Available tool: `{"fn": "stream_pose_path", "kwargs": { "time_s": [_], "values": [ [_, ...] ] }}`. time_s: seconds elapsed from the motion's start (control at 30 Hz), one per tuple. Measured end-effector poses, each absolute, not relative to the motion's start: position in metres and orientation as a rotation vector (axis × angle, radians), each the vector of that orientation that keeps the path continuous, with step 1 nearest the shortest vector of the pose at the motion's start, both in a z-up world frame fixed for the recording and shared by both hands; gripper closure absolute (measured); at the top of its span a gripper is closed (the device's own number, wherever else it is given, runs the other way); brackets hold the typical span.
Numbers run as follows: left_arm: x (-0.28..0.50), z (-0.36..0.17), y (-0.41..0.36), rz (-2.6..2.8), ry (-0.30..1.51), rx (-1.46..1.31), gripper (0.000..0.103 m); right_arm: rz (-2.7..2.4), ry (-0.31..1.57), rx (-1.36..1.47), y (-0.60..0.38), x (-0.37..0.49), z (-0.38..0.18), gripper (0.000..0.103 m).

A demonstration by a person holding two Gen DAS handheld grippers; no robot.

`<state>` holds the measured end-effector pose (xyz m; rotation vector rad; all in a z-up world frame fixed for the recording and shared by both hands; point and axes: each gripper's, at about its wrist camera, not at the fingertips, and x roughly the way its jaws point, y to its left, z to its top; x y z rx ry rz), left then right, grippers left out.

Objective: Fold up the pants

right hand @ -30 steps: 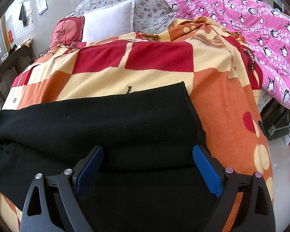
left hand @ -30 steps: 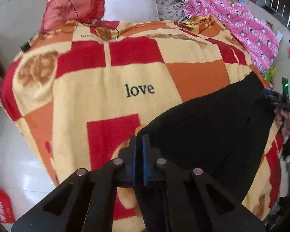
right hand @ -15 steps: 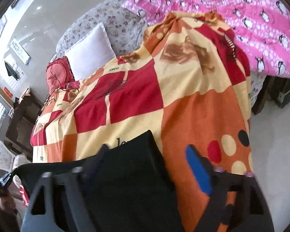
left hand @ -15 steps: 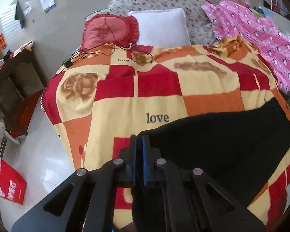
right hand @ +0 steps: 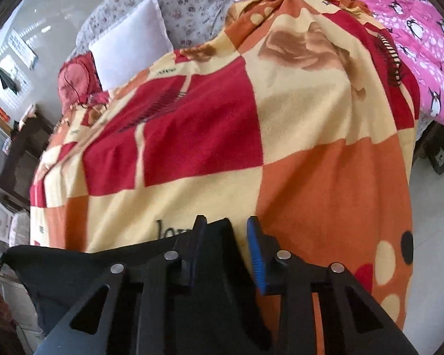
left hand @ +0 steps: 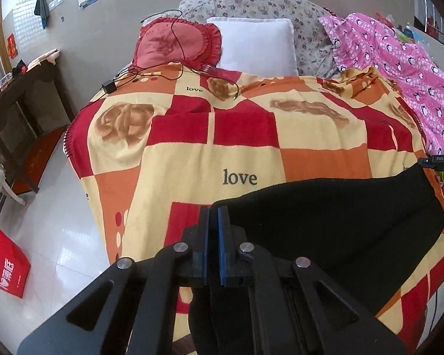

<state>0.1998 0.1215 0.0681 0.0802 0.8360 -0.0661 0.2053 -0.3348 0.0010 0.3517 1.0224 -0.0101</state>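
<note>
While the left gripper (left hand: 213, 216) stays clamped on the black pants (left hand: 325, 222), the right gripper (right hand: 225, 230) has narrowed around the corner at 6 o'clock, not fully shut: a two-handed fold looks ready.

Matt black knit pants (left hand: 334, 224) are laid on a fuzzy fleece blanket (left hand: 192, 153); glossy floor tiles (left hand: 62, 236) and a smooth white pillow (left hand: 256, 46) are seen.

The right gripper (right hand: 225, 222) has narrowed from wide open to a small gap around the pants' (right hand: 219, 266) 12 o'clock corner. The pants (left hand: 325, 222) now sit lower in the left view.
</note>
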Motion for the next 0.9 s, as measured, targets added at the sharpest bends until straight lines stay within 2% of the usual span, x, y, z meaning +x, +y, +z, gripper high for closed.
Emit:
{"fn": "stream_pose_path", "kwargs": {
  "time_s": [0.07,0.2,0.3,0.57,0.9],
  "values": [
    [0.201,0.066,0.122,-0.063,0.84,0.079,0.1,0.003,1.038,0.344,-0.335,0.21,-0.004,0.083],
    [0.203,0.063,0.122,-0.054,0.846,0.075,0.1,0.013,1.052,0.328,-0.333,0.213,-0.011,0.086],
    [0.203,0.063,0.12,-0.046,0.838,0.087,0.1,0.055,1.035,0.349,-0.333,0.212,-0.009,0.098],
    [0.197,0.074,0.126,0.007,0.771,0.085,0.1,0.06,0.785,0.247,-0.326,0.186,0.071,0.1],
    [0.17,0.064,0.124,-0.054,0.786,0.105,0.1,0.069,0.768,0.123,-0.307,0.144,0.088,0.1]
  ]
}}
